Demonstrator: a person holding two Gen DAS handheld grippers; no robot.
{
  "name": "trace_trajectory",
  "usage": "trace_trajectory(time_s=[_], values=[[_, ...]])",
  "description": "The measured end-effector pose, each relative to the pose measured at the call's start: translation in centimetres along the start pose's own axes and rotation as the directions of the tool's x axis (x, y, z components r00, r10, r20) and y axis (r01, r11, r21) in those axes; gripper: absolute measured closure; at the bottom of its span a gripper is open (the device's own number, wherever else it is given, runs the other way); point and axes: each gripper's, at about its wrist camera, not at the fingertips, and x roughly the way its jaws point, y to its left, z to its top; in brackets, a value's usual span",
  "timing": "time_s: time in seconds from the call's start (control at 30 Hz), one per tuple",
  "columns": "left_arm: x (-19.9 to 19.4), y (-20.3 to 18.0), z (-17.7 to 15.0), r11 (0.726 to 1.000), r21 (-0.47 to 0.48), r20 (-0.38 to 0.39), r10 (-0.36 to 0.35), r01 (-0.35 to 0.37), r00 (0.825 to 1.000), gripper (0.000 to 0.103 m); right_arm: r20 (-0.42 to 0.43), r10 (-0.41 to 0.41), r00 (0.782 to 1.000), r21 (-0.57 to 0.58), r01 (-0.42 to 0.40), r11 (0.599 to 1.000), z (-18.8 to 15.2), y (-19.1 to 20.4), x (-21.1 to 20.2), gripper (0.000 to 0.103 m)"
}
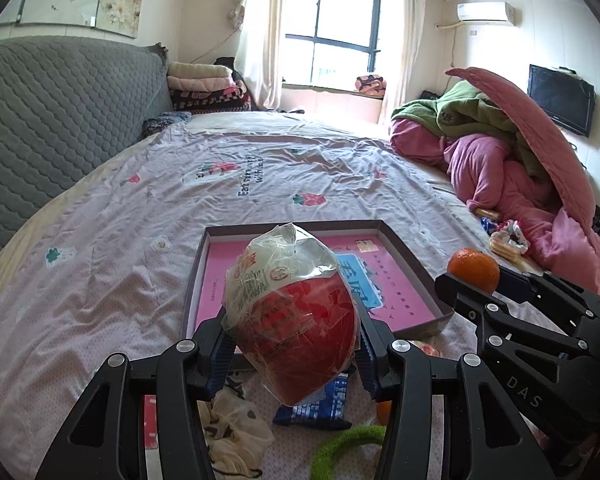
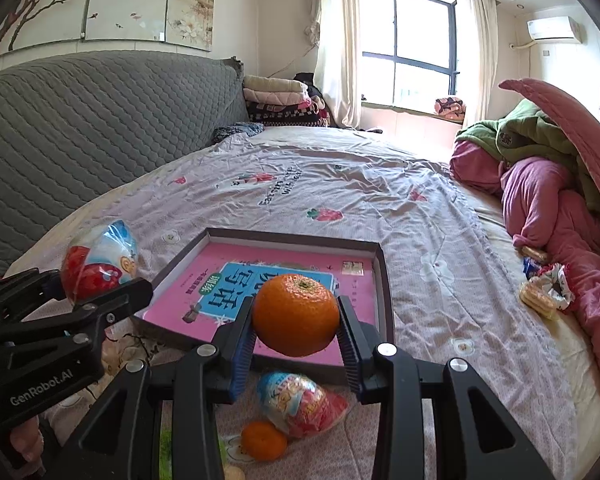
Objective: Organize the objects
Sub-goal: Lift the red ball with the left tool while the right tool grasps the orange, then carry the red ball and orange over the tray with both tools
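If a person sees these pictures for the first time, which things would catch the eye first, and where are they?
Probably the two held items: the left hand-held gripper grips a red and white snack bag, and the right hand-held gripper grips an orange. Both hang just in front of the shallow box with a pink book inside, lying on the bed.
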Motion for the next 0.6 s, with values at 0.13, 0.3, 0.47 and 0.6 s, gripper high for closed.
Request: trace_trajectory(time_s=[0.13, 0.3, 0.47, 0.6], values=[[0.6, 0.3, 0.4, 1.000, -0.001, -0.004, 0.001, -0.001, 1.000, 0.050, 0.002, -0.004, 1.000, -0.007, 0.004, 1.000, 0.3, 0.0, 0.5, 0.064], [1.0, 0.9, 0.8, 1.000, 0.006, -0.004, 0.013, -0.013, 1.000, 0.050, 0.009, -0.010, 1.000, -0.013, 0.010, 1.000, 0.6, 0.1, 0.8, 0.064], [1.6, 1.8, 1.5, 1.000, -0.002, -0.012, 0.019, -0.019, 1.000, 0.050, 0.007, -0.007, 1.000, -0.021, 0.007, 1.000, 1.0, 0.3, 1.3, 0.064], [2.5, 2.1, 2.2, 1.000, -0.003, -0.015, 0.023, -0.023, 1.000, 0.050, 0.013, -0.013, 1.000, -0.027, 0.013, 1.000, 1.7, 0.3, 1.9, 0.064]])
